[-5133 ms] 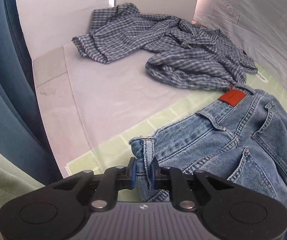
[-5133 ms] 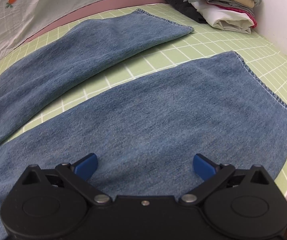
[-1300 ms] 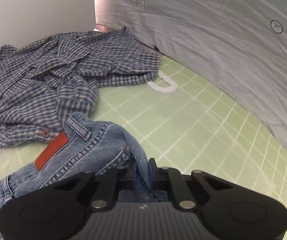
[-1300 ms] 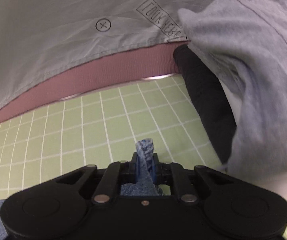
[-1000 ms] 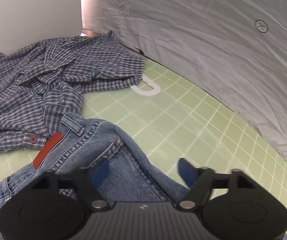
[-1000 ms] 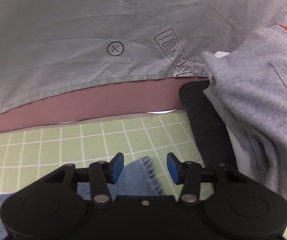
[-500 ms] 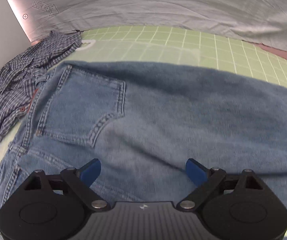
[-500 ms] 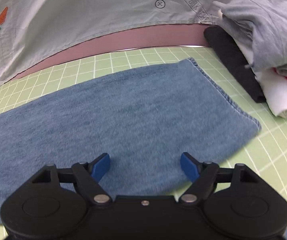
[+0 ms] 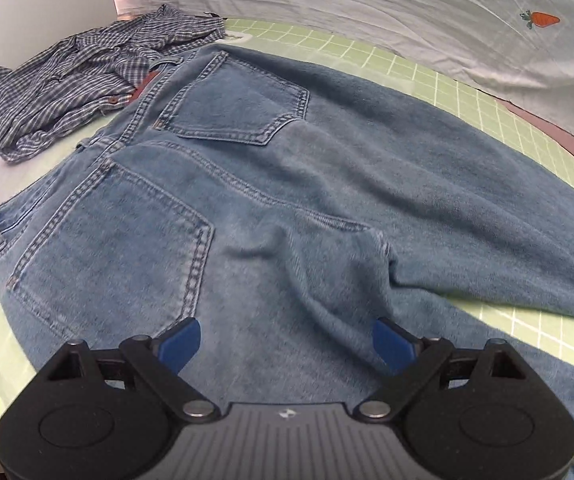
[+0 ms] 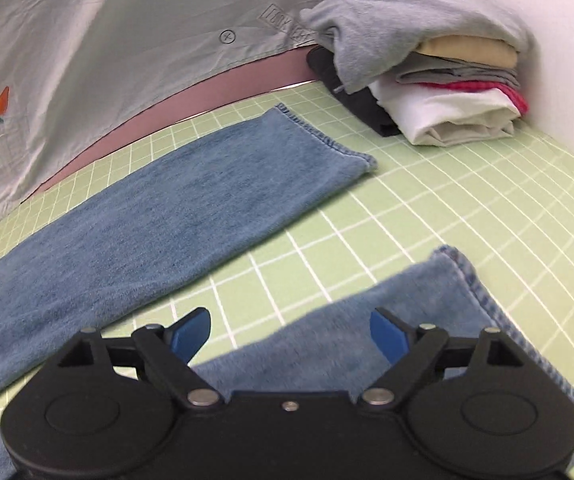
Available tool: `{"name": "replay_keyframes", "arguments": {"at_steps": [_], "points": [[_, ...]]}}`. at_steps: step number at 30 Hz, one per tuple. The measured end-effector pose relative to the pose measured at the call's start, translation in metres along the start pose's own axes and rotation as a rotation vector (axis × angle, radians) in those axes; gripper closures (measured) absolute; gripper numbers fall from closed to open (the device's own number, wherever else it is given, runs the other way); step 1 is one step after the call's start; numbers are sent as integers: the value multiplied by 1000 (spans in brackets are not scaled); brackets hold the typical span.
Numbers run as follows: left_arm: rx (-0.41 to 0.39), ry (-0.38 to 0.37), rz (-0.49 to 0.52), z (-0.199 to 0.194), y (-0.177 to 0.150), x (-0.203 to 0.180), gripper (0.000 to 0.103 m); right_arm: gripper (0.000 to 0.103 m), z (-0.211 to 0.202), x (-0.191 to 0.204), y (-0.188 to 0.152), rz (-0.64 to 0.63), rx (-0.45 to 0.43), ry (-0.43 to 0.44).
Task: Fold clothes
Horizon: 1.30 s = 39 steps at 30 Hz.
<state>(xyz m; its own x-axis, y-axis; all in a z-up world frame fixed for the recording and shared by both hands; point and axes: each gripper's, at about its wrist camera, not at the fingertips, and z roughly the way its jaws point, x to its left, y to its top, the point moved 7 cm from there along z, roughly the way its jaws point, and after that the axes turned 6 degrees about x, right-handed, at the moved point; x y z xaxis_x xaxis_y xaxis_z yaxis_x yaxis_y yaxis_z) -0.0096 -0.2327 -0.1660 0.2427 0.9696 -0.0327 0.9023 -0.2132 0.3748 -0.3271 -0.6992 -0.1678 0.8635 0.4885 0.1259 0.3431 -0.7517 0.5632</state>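
Blue jeans lie flat, back pockets up, on the green grid mat. My left gripper is open and empty, hovering over the seat of the jeans near the crotch. In the right wrist view the two legs lie spread apart on the mat, hems toward the right. My right gripper is open and empty above the near leg, close to its hem.
A crumpled blue checked shirt lies at the back left by the waistband. A stack of folded clothes stands at the back right. A grey cloth backdrop runs along the far edge.
Both grippers let go of the jeans about a second ago, then drew back toward me. The jeans now lie spread with the legs apart.
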Motion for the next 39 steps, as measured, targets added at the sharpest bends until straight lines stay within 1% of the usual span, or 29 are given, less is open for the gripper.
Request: {"name": "replay_keyframes", "arguments": {"at_steps": [2,8,13,17,20,23,26,31,34,39], "points": [[3,5,-1,-4,-12,8,10,15,-11,-11,-17,6,3,-14],[22,8,-53,-14,-46,36,10,15,-34,-39,-63,38,42,-38],[23,28,-52,-24,-66,52,10,13,-50,-54,-96,22,56,-83],[34,38,-58,-26,-77,63,10,12,-53,-62,-118,15,87,-87],[40,46,-56,-27,-82,70,10,10,-53,-63,-128,15,98,-84],[44,45,-67,-27,-84,77,10,8,-54,-59,-131,9,97,-83],[45,47,-86,-27,-84,88,10,8,-56,-55,-133,29,97,-77],[48,51,-142,-26,-79,112,10,7,-59,-46,-141,90,116,-87],[49,48,-175,-23,-73,127,10,6,-62,-39,-148,101,123,-95],[56,40,-218,-16,-62,149,10,4,-61,-22,-148,119,115,-75]]}}
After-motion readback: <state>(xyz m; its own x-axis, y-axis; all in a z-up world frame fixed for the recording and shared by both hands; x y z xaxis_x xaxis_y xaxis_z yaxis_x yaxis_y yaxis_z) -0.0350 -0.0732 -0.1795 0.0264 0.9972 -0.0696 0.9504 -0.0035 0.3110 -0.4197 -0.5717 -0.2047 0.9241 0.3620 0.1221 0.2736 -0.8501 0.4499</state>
